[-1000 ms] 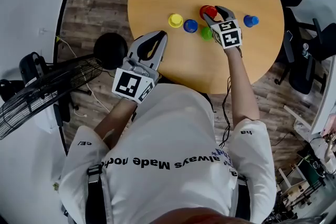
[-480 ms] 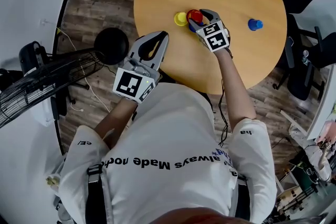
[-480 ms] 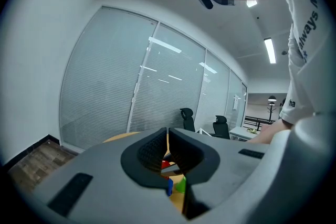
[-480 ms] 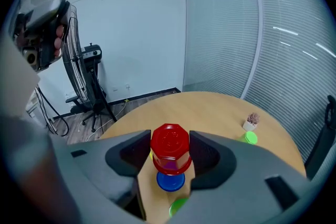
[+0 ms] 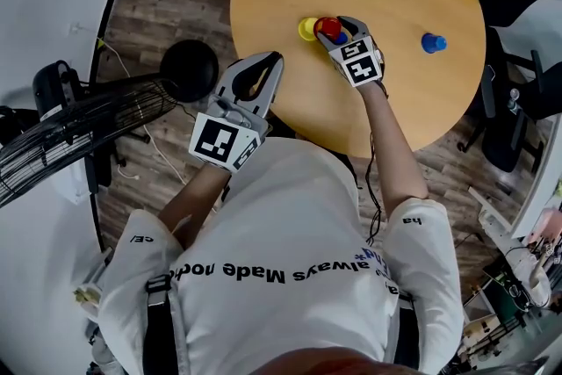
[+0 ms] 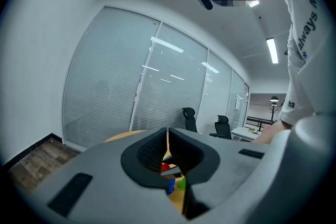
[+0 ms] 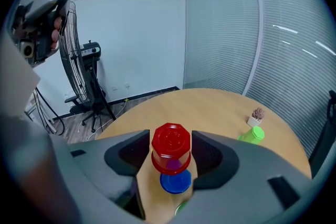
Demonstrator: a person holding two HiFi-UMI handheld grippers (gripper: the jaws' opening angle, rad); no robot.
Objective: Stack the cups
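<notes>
Round wooden table (image 5: 413,92) holds our stack: the upturned red plastic cup (image 5: 327,26) sits over the blue plastic cup (image 7: 176,182), whose top seems to show through it. Our right gripper (image 7: 171,136) has just been spreading its jaws, the red cup loose between them, and our left gripper (image 6: 168,139) hangs clenched, empty. We judge this placing finished; next we withdraw straight without nudging.

White shirt (image 5: 290,215) printed "always Made" across the chest, "ha" on right sleeve (image 5: 413,233)
</notes>
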